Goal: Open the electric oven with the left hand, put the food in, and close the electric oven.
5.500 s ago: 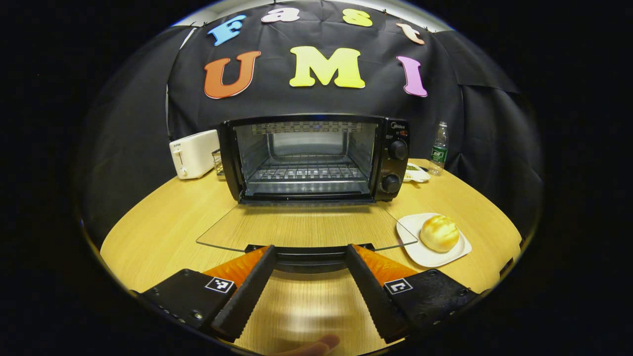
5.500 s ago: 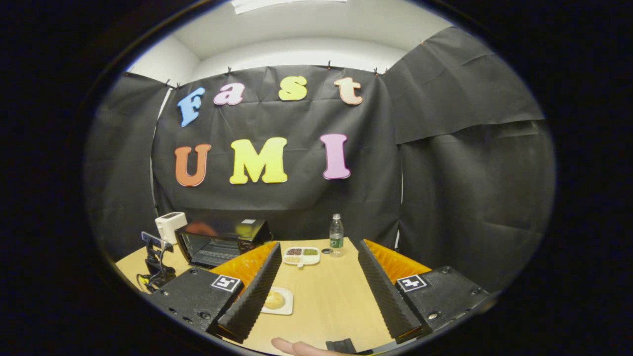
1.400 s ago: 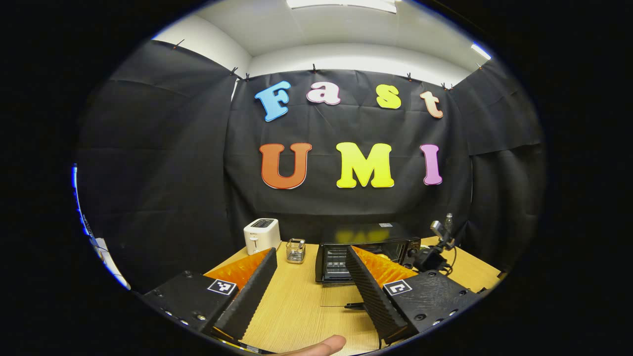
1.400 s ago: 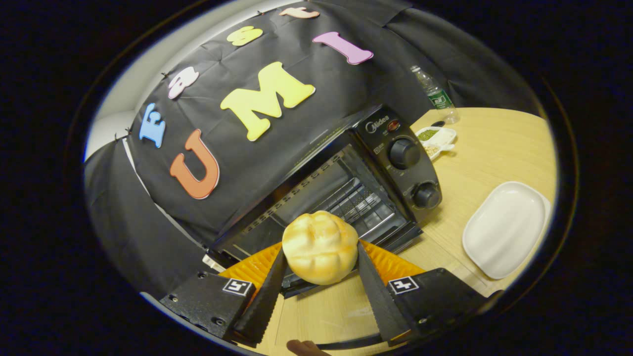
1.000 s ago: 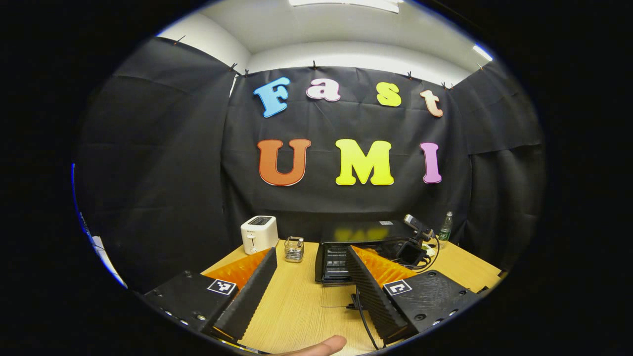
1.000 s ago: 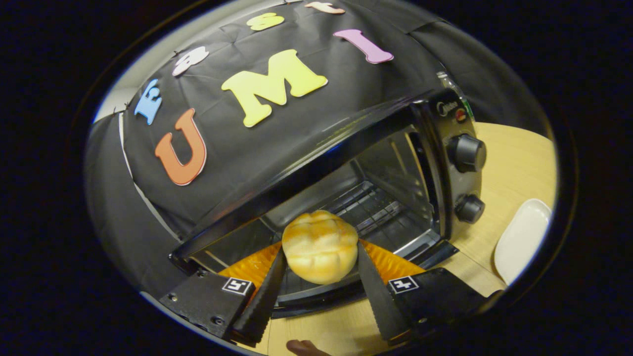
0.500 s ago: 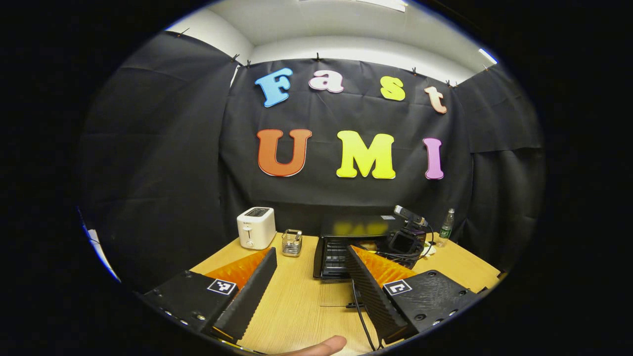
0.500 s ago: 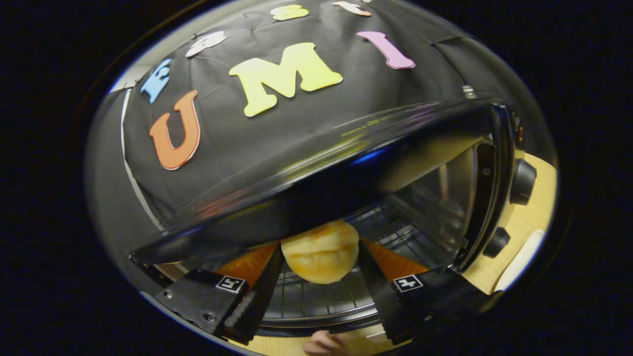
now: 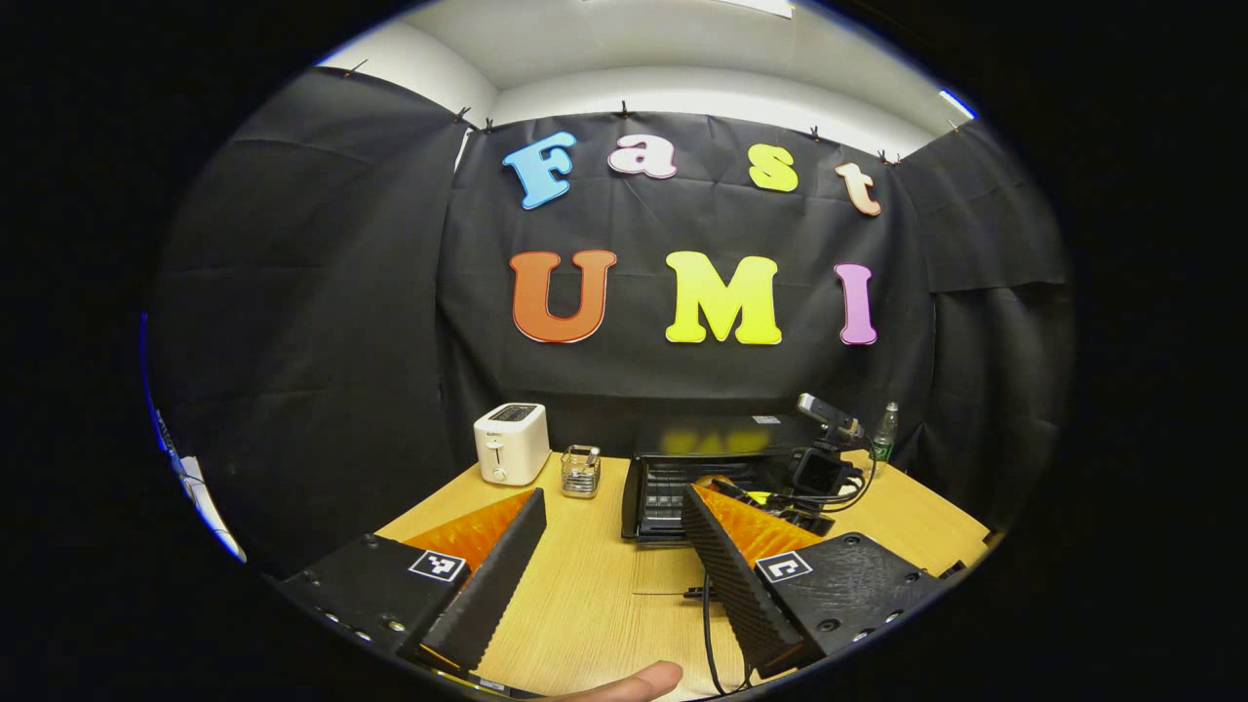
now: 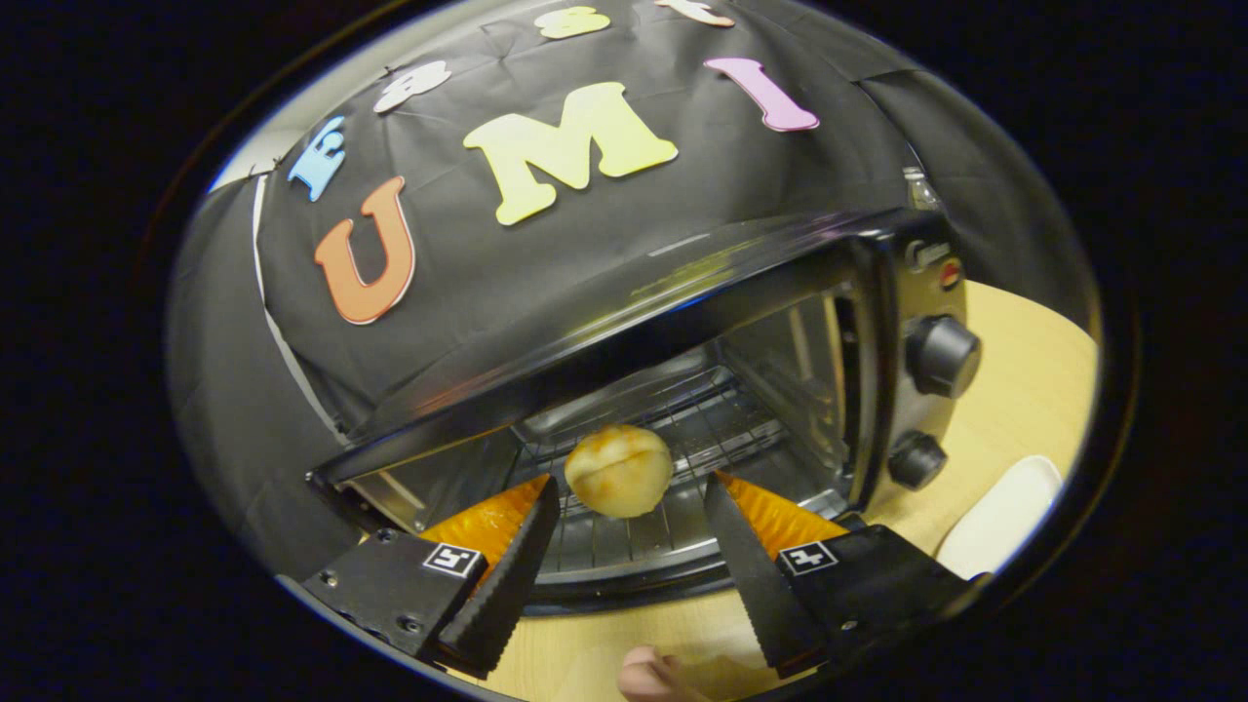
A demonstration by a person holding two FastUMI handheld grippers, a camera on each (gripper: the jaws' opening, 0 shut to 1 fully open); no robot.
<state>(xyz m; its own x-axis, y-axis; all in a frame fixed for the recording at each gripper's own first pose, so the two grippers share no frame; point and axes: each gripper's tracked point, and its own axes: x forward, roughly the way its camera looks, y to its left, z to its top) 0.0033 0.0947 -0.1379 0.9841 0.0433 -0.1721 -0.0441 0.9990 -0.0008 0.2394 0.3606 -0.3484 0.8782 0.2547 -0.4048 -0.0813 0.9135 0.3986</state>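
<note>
Wooden table (image 9: 595, 595) bears the open oven (image 10: 682, 322), bread (image 10: 618, 470) seemingly racked beyond the right gripper (image 10: 632, 497), spread wide

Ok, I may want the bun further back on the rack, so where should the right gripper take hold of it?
Grip the bun across its widest, rounded sides, coming level through the oven's open front. It sits on the rack under a low roof, likely blocking any approach from above; the right gripper faces it, open.

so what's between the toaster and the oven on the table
In the left gripper view, a small wire basket stands on the table between the white toaster and the black oven, apart from both.
</note>
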